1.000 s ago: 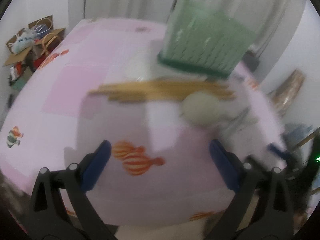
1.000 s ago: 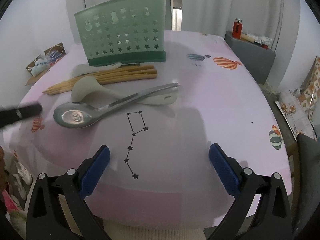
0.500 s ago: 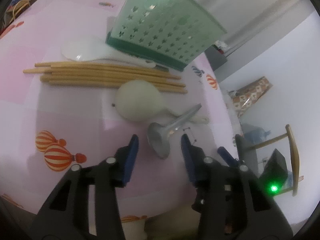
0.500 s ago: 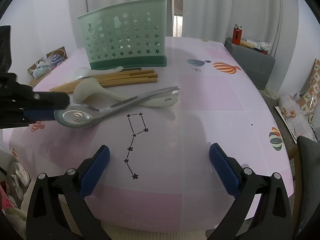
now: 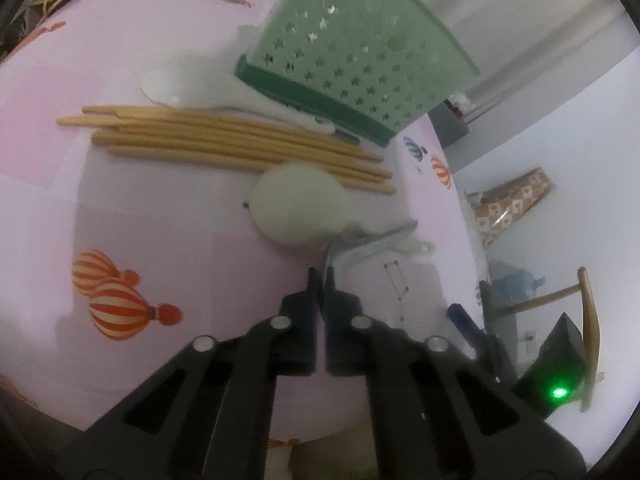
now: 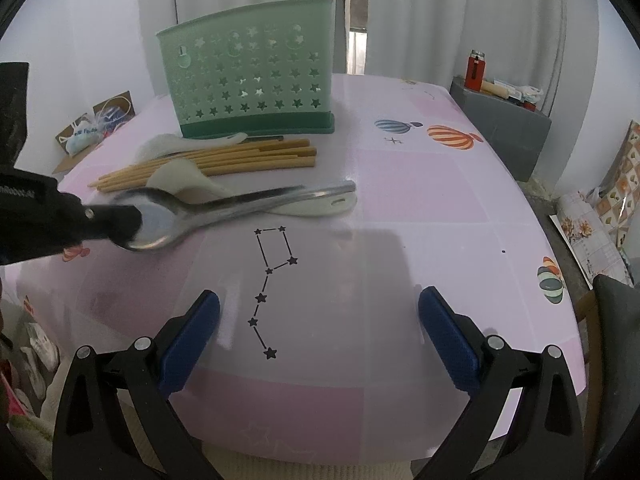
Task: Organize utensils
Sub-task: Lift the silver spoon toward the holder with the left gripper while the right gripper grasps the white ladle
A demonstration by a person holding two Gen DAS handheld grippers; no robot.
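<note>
Near the counter's (image 6: pixel 400 200) left edge the left claw (image 5: pixel 320 276) has pinched the metal spoon's (image 6: pixel 208 210) bowel rim, handle pointing away rightward. The right claw (image 6: pixel 320 332) gapes wide, empty. Beyond lie chopsticks (image 6: pixel 224 162), then the green holder (image 6: pixel 252 88).

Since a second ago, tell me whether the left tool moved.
Yes. In the right wrist view the left tool came in from the left edge onto the metal spoon, toward the constellation print.

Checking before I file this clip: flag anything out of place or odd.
The left gripper pinches the metal spoon by its bowl, not its handle. The green caddy stands upright; nothing is spilled or damaged.
</note>
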